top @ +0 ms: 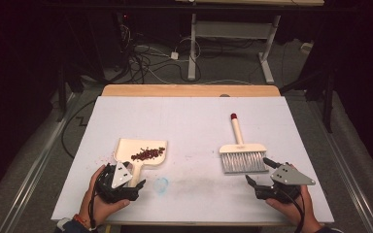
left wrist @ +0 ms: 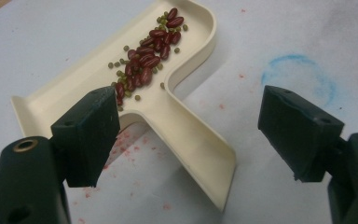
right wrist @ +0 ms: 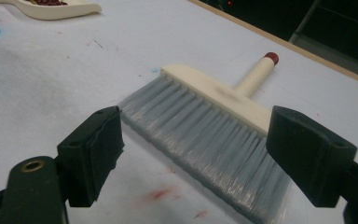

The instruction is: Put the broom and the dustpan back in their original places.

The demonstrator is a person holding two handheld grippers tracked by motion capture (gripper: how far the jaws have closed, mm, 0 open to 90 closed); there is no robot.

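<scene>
My left gripper (left wrist: 186,135), spread, straddles the bean-loaded dustpan (left wrist: 168,102) handle at lower left; my right gripper (right wrist: 214,154), spread, faces the brush (right wrist: 214,121), likely ready to grasp.

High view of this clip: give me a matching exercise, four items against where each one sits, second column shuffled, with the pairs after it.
Items
1. dustpan
2. brush
3. beans
4. blue ring mark

Places
A. drawn on the white table cover, between the two claws
B. lying flat on the right side, handle pointing away from the person
C. piled inside the cream tray
D. on the left side, handle toward the left claw

Pairs: 1-D, 2-B, 3-C, 4-A
</scene>
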